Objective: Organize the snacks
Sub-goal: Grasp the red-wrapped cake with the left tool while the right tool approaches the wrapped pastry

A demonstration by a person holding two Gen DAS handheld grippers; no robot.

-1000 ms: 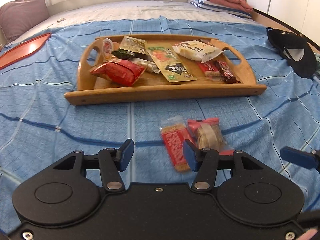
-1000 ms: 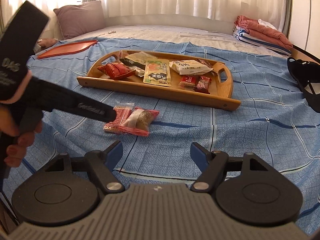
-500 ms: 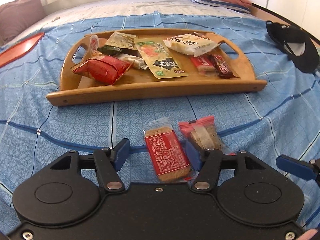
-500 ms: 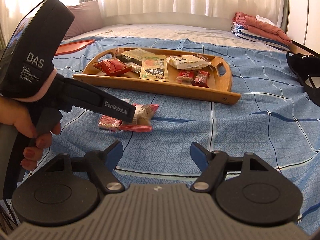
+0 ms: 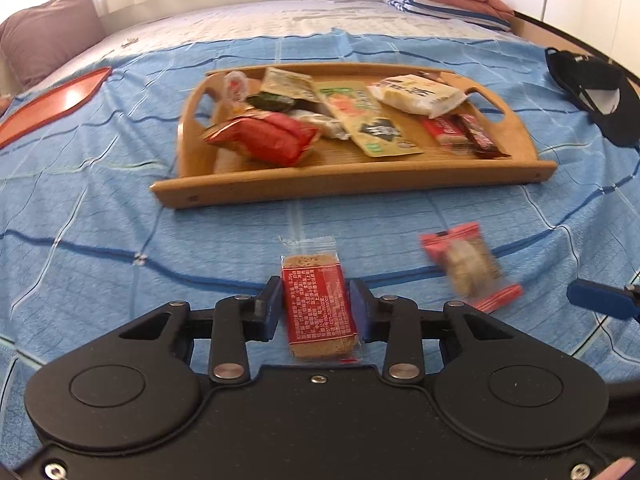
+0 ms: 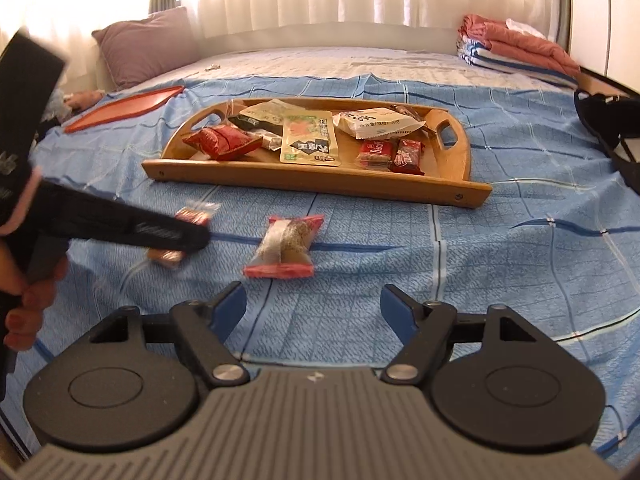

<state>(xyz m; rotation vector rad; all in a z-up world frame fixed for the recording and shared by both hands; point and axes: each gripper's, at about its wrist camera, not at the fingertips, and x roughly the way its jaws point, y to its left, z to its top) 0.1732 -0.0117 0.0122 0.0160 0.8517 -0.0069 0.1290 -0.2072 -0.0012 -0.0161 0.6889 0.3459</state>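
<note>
Since the earlier frame, left gripper has just been closing & now pinches the red biscuit pack; pink nut-bar pack lies ahead of right gripper, jaws spread. Beyond both, wooden tray holds approx. nine snack packs.

A bed with a blue checked cover carries everything. Beyond the right gripper lies a red-ended snack packet, farther off a wooden tray, a red tray far left, a black bag far right.
</note>
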